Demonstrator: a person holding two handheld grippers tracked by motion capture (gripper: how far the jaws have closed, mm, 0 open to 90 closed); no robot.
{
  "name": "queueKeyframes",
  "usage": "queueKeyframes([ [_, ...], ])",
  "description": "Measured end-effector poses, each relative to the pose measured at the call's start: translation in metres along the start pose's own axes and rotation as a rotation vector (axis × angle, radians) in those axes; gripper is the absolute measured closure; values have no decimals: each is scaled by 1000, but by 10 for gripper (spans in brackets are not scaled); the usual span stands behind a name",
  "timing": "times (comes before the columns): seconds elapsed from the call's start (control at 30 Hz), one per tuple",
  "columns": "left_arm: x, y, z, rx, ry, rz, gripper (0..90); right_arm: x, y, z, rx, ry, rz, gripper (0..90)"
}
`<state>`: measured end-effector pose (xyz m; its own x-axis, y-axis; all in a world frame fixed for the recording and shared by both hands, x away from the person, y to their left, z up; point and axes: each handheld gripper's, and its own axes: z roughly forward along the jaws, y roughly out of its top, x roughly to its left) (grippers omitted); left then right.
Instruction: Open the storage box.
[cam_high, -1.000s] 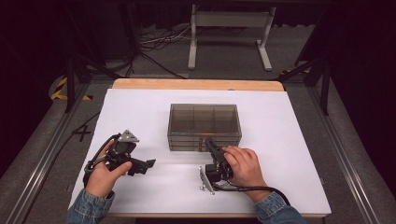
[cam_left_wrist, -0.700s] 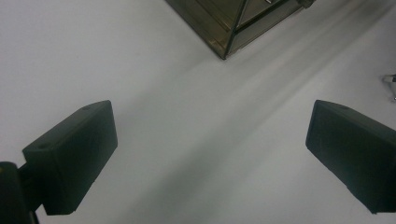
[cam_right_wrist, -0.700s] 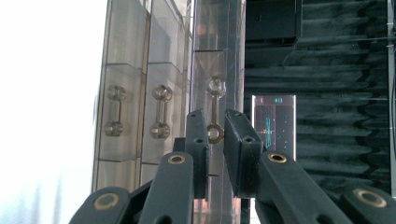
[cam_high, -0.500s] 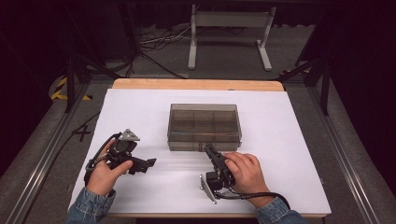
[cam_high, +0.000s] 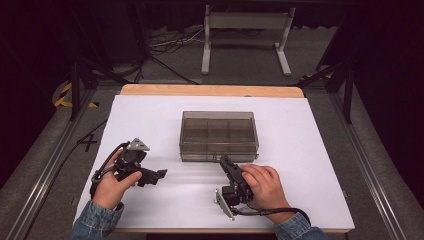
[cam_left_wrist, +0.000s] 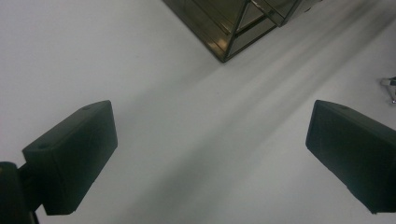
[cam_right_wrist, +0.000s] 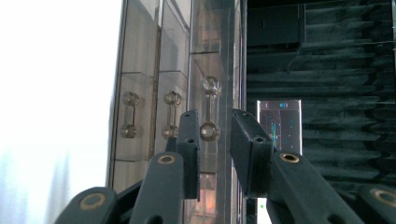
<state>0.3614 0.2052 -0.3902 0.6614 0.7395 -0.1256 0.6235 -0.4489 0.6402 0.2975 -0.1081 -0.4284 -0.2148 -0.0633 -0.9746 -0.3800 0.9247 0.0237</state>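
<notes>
A flat white table (cam_high: 150, 120), matte and smooth with a pale wooden strip along its far edge, carries everything here. Near its middle stands the drawer box (cam_high: 219, 135), a low rectangular case of smoky clear plastic with thin glossy walls and inner partitions that show through the lid; in the left gripper view one sharp corner of it (cam_left_wrist: 229, 28) juts in at the top. Its front face, seen turned on its side in the right gripper view, bears small clear dumbbell-shaped handles (cam_right_wrist: 209, 108), each a slim bar between two rounded knobs. The right gripper (cam_high: 226, 163), black and angular, lies against the near front of the box, held by a hand in a denim sleeve; its jaws have just been opening and now stand slightly apart on either side of one handle, the blunt black pads (cam_right_wrist: 189, 140) not pressing on it. The left gripper (cam_high: 159, 174) hovers to the left of the box and well apart from it, its blocky matte jaws spread wide over bare tabletop.
</notes>
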Motion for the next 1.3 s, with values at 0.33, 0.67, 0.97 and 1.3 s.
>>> queueKeyframes([
  [0.33,2,5,7,11,4,-4,20,-9,-19,-15,-45,37,137,645],
  [0.67,0,6,9,2,17,15,9,-21,-45,-31,-132,133,314,608],
  [0.97,0,5,6,-17,24,38,3,-29,-63,-36,-183,231,454,622],
  [1.3,-1,3,3,-24,36,46,3,-37,-75,-34,-187,408,585,637],
])
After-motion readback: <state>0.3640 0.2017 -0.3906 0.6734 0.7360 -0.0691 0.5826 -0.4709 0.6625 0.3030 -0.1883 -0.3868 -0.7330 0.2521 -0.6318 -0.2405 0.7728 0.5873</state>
